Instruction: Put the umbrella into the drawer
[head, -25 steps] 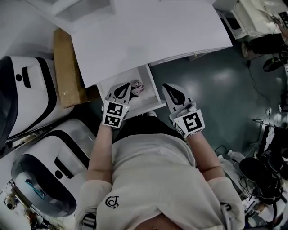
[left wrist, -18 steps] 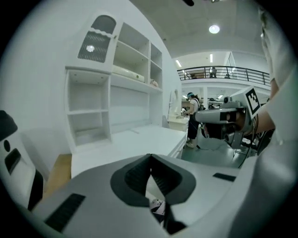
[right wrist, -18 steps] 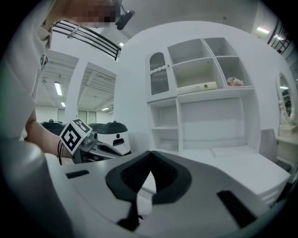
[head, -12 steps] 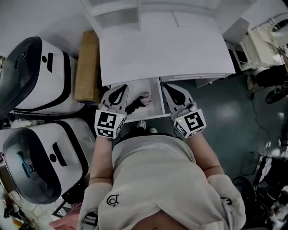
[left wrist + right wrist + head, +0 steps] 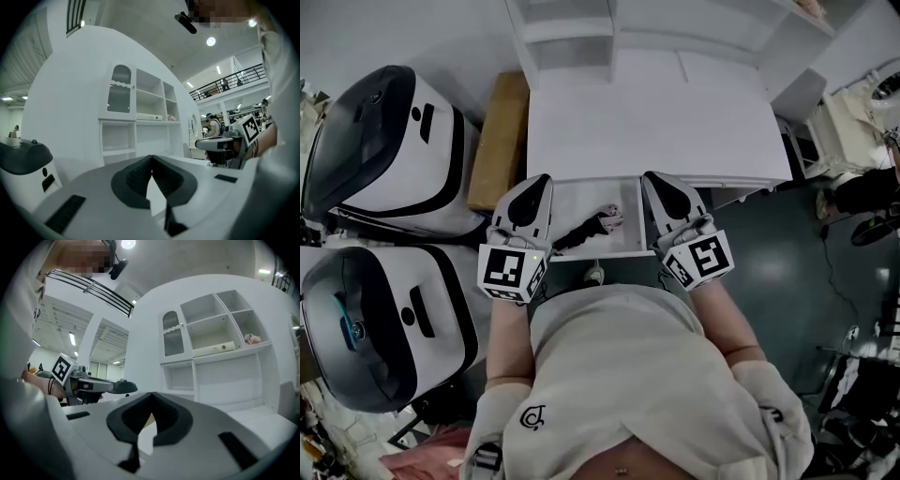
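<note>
The umbrella [image 5: 586, 228], folded, dark with a pale patterned end, lies slantwise inside the open white drawer [image 5: 630, 214] under the white desk. In the head view my left gripper [image 5: 541, 181] hovers over the drawer's left side and my right gripper [image 5: 653, 178] over its right side, both above the umbrella and apart from it. The left gripper view shows the left gripper [image 5: 151, 157] shut with nothing between its pads, pointing level at a white shelf unit. The right gripper [image 5: 151, 394] is likewise shut and empty in its own view.
The white desk top [image 5: 656, 122] spreads beyond the drawer, with a white shelf unit [image 5: 136, 122] at its back. Two large white-and-black machines [image 5: 384, 150] [image 5: 375, 319] stand at the left. A brown cardboard box [image 5: 499, 141] sits between them and the desk.
Both grippers have risen from the drawer and tipped up to level. The umbrella stays lying in the drawer. The head camera now shows more of the desk and shelves.
</note>
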